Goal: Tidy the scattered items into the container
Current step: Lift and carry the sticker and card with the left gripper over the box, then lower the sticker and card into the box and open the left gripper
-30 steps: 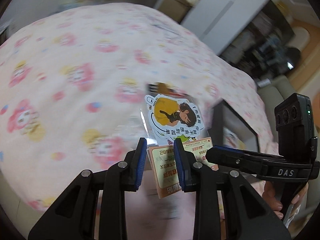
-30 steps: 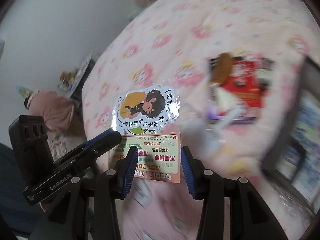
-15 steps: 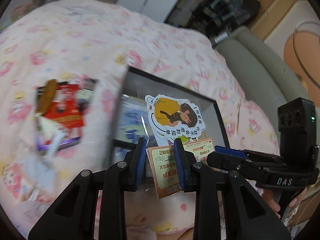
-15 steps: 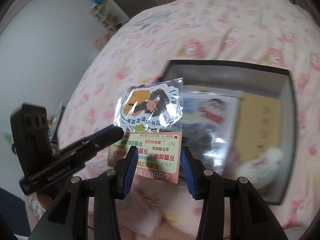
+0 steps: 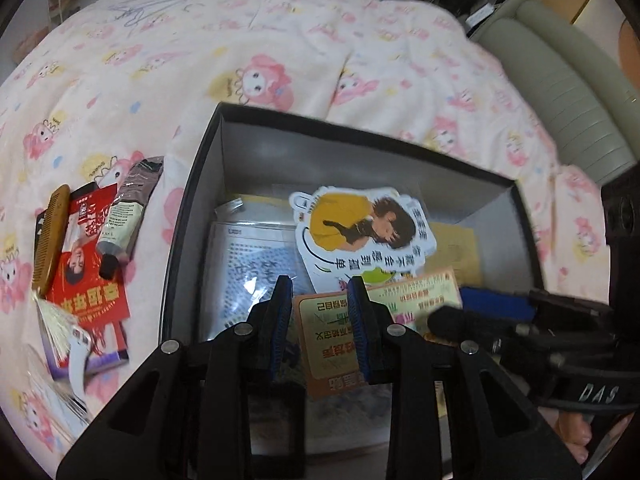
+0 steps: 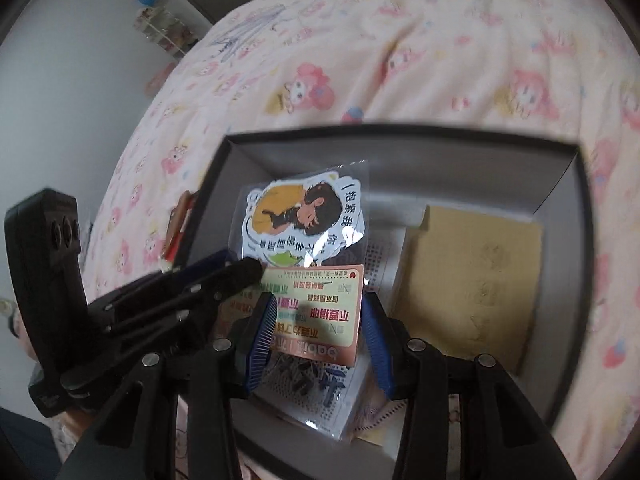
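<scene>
Over box (image 5: 188, 216) | both claws pinch sticker pack (image 5: 360, 236): L claw (image 5: 320, 324), R claw (image 6: 318, 328) | go low, keep flat, let go together | comb (image 5: 50, 236) & tube (image 5: 126, 212) left on bed

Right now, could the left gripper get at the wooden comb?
Probably not yet: the comb lies uncovered beside the box, but the left gripper seems busy holding the sticker pack.

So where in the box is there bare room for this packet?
Bare floor shows along the box's far wall, beyond the tan envelope. The near side is crowded with printed sheets. Left of the box, the comb and tube crowd the bedspread.
</scene>
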`<state>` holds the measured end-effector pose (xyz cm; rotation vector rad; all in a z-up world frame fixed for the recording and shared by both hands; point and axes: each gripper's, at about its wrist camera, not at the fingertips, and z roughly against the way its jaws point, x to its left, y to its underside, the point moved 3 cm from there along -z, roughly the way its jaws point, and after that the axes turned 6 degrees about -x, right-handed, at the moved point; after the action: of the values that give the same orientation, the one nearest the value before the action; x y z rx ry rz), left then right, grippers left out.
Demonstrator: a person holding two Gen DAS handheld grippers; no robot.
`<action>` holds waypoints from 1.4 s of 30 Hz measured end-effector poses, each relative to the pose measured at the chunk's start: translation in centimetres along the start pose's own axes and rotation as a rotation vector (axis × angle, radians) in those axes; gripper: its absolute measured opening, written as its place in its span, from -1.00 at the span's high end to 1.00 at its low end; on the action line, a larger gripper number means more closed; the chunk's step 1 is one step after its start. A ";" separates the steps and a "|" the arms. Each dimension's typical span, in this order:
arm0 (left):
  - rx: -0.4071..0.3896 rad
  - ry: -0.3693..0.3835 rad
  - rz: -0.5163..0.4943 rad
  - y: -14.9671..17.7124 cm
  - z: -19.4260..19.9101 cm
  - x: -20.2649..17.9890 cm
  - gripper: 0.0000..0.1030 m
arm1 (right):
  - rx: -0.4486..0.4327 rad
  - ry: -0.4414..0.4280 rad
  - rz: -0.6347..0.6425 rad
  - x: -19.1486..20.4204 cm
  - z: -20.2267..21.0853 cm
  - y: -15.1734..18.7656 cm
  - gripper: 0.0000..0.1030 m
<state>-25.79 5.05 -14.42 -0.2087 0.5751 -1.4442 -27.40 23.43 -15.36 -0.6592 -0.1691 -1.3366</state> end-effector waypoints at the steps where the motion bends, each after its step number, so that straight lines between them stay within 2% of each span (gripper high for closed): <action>1: 0.014 -0.008 -0.011 0.0 -0.3 0.0 0.47 | 0.022 -0.012 -0.005 -0.3 -0.5 0.3 0.21; 4: 0.024 -0.045 -0.035 0.1 -0.7 -0.2 0.41 | 0.037 0.000 0.016 -0.4 -0.8 0.7 0.21; 7: 0.003 -0.083 -0.051 0.1 -0.6 -0.2 0.29 | -0.012 0.010 0.006 -0.7 0.5 0.5 0.21; 11: -0.009 -0.064 -0.060 0.3 -0.6 -0.8 0.29 | -0.064 0.030 -0.050 -2.1 1.8 0.3 0.21; 13: -0.020 -0.031 -0.084 0.3 -0.6 -2.1 0.29 | -0.096 0.107 -0.070 -3.1 2.2 0.2 0.21; 15: -0.022 -0.030 -0.119 0.3 -1.1 -3.7 0.29 | -0.123 0.164 -0.072 -3.5 2.5 0.0 0.21; 18: 0.004 -0.049 -0.155 0.5 -2.7 -5.5 0.07 | -0.157 0.192 -0.072 -3.5 2.9 -0.7 0.21; 22: 0.027 -0.032 -0.164 0.8 -3.7 -7.1 0.07 | -0.175 0.223 -0.069 -3.9 3.3 -0.8 0.21; 24: 0.038 -0.059 -0.176 0.9 -4.0 -7.3 0.07 | -0.167 0.234 -0.076 -4.4 3.2 -0.8 0.21; 27: 0.093 -0.153 -0.195 1.0 -4.8 -7.0 0.07 | -0.160 0.226 -0.086 -4.8 3.2 -0.9 0.21; 29: 0.124 -0.175 -0.172 1.2 -5.1 -5.9 0.02 | -0.158 0.223 -0.080 -4.7 3.1 -0.9 0.21; 34: 0.120 -0.252 -0.147 0.8 -4.0 -2.8 -0.02 | -0.132 0.219 -0.067 -4.2 2.4 -0.5 0.21; 36: 0.110 -0.220 -0.114 0.4 -3.4 -1.9 0.02 | -0.131 0.221 -0.067 -4.2 2.2 -0.6 0.21; 38: 0.091 -0.145 -0.093 0.3 -2.7 -1.8 0.02 | -0.132 0.230 -0.070 -4.2 2.0 -0.9 0.21; 42: 0.081 -0.028 -0.137 0.6 -2.6 -4.0 0.02 | -0.111 0.236 -0.066 -4.2 1.2 -0.9 0.21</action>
<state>-26.59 9.57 -15.92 -0.2070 0.4860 -1.5922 -28.98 27.54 -16.04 -0.5873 0.0749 -1.4843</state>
